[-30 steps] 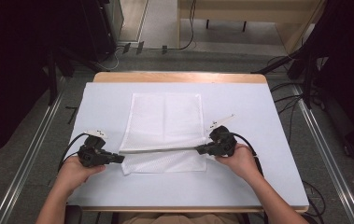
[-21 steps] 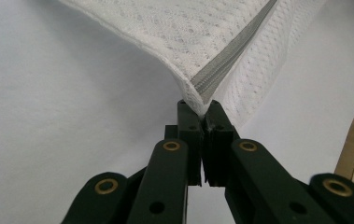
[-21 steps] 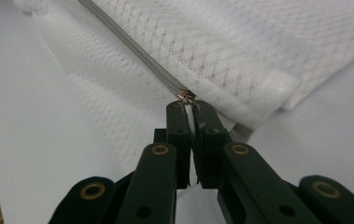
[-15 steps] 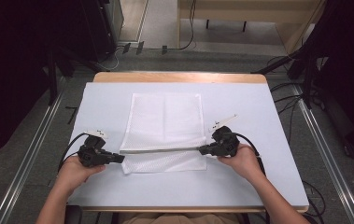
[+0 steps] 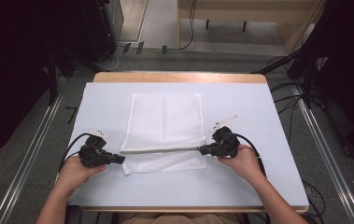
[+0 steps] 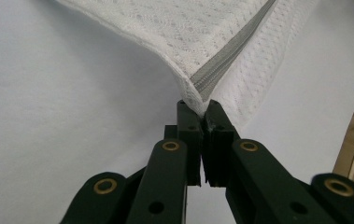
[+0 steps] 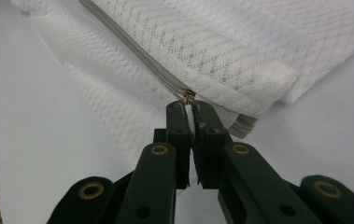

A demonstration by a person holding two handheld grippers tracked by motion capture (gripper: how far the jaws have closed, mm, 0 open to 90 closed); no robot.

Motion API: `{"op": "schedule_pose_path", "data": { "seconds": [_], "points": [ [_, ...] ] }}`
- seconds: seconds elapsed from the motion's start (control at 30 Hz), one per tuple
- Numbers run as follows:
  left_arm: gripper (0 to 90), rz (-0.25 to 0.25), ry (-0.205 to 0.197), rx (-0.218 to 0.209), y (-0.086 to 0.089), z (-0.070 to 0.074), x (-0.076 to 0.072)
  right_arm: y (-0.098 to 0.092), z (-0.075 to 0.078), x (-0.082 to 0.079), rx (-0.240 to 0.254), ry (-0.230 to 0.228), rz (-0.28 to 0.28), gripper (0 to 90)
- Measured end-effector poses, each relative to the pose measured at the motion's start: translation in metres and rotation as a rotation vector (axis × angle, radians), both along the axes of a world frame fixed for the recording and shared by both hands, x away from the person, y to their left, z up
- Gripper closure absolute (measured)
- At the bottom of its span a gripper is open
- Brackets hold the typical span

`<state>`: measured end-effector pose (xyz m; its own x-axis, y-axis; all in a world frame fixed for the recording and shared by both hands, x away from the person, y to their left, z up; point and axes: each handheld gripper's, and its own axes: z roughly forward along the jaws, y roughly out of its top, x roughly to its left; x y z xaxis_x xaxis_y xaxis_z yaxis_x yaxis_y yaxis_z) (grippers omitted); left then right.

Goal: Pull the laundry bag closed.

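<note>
A white mesh bag (image 5: 165, 116) lies flat in the middle of the pale table (image 5: 268, 186). A grey zipper (image 5: 160, 150) runs across the bag near its front edge. My left gripper (image 5: 121, 159) is shut on the bag's left corner at the zipper's end (image 6: 198, 106), and the cloth (image 6: 174, 32) lifts slightly there. My right gripper (image 5: 201, 150) is shut at the zipper's right end. Its jaws (image 7: 189, 107) pinch a white tab just below the metal zipper pull (image 7: 186, 97). The grey zipper (image 7: 132, 51) runs away from it.
The table's far side has a wooden edge (image 5: 179, 77). Metal rails (image 5: 30, 158) and cables (image 5: 286, 100) run along the floor on both sides. Dark equipment (image 5: 25, 51) stands at the far left, and a wooden bench (image 5: 249, 14) at the back.
My right gripper has shifted slightly to the right along the zipper line. The left gripper has stayed where it was.
</note>
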<state>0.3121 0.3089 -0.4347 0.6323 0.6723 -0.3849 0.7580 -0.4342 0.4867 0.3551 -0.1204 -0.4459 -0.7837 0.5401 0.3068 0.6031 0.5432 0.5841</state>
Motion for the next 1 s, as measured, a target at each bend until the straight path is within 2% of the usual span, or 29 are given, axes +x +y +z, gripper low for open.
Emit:
{"op": "schedule_pose_path", "data": {
  "seconds": [0.37,0.47,0.53,0.73,0.87,0.9,1.0],
  "points": [
    [78.4,-0.005,-0.013,-0.016,0.001,0.0,0.0,0.002,-0.003,0.0,-0.001,0.005,-0.009,86.9],
    [74.0,-0.008,-0.006,-0.01,-0.001,-0.001,0.0,0.004,-0.004,-0.001,-0.005,0.008,-0.003,86.9],
    [69.8,0.0,-0.016,-0.015,0.0,-0.001,0.0,0.005,-0.004,-0.001,-0.012,0.01,0.001,85.6],
    [55.5,0.042,-0.055,-0.034,0.003,0.001,0.002,0.003,-0.004,-0.001,0.013,-0.037,-0.013,71.3],
    [45.6,0.072,-0.108,-0.054,0.006,0.003,0.003,0.001,-0.001,-0.002,0.033,-0.08,-0.024,62.3],
    [43.9,0.083,-0.128,-0.054,0.007,0.004,0.003,0.001,0.0,-0.002,0.038,-0.089,-0.03,59.7],
    [41.1,0.107,-0.156,-0.059,0.01,0.006,0.003,-0.002,0.002,-0.002,0.053,-0.124,-0.047,50.5]
  ]
}}
